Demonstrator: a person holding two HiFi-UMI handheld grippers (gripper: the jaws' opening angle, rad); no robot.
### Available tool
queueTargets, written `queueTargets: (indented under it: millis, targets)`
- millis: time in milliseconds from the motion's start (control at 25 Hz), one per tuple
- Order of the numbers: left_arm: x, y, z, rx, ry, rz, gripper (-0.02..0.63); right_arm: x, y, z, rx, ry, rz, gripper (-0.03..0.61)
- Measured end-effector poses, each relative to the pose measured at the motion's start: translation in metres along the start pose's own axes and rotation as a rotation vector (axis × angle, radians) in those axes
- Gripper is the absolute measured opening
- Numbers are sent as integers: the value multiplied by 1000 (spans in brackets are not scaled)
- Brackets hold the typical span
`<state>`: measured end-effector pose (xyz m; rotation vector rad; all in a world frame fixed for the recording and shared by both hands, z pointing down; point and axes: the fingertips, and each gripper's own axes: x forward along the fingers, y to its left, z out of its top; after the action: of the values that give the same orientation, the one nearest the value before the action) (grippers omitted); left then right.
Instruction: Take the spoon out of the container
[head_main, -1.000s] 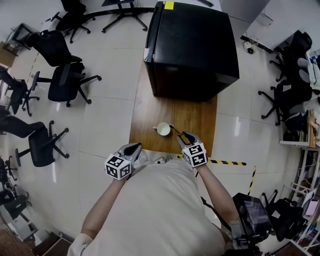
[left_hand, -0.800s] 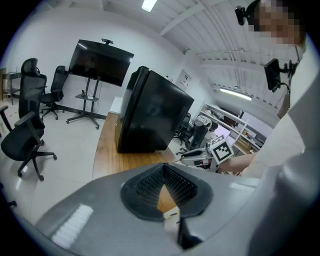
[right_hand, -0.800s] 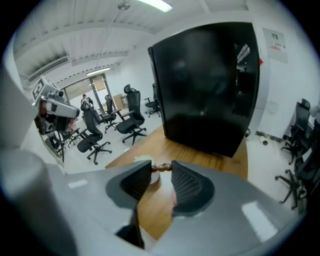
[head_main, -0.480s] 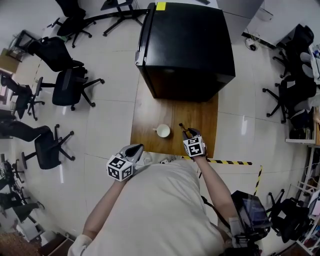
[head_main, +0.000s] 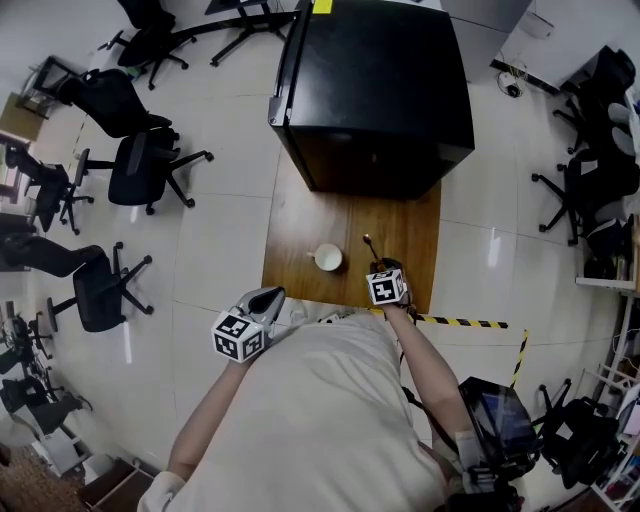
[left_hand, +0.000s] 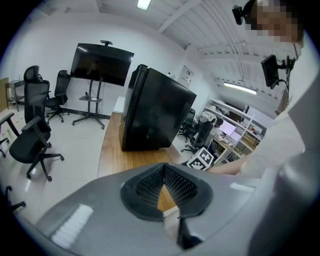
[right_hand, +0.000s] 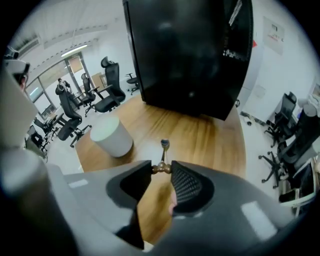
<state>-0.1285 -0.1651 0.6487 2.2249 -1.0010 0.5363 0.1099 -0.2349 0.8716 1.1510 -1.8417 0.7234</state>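
One spoon (right_hand: 163, 155) hanging clear of white cup (right_hand: 111, 136), just right of it, over wooden table (right_hand: 215, 140), bowl end pointing away from person. At handle end, right gripper (right_hand: 161, 169) is pinching spoon, jaws standing partly apart, both tips pressing on thin handle. Left of cup and nearer person, left gripper (left_hand: 163, 170) is hovering, jaw tips meeting, nothing between them. Beyond cup, black cabinet (head_main: 375, 90) is standing on table's far end.
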Motion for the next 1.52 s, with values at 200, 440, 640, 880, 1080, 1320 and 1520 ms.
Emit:
queueTargets:
  millis: [200, 440, 640, 880, 1080, 1320, 1520]
  targets:
    - [-2, -1, -3, -6, 3, 8, 0, 19, 2, -28, 26, 97, -7, 126]
    - [-7, -3, -10, -14, 8, 29, 0, 35, 1, -44, 63, 160, 5, 126]
    - [-20, 4, -15, -37, -7, 55, 0, 45, -5, -68, 87, 266, -38, 126]
    - [-36, 18, -22, -62, -25, 76, 0, 52, 7, -57, 49, 260, -27, 126]
    - [-45, 26, -28, -71, -41, 61, 0, 50, 16, -42, -8, 172, -58, 165]
    - [-68, 46, -36, -81, -69, 12, 0, 34, 54, -40, -13, 158, -71, 211]
    - [-65, 50, -32, -94, -100, -36, 0, 14, 56, -33, -58, 177, -82, 210]
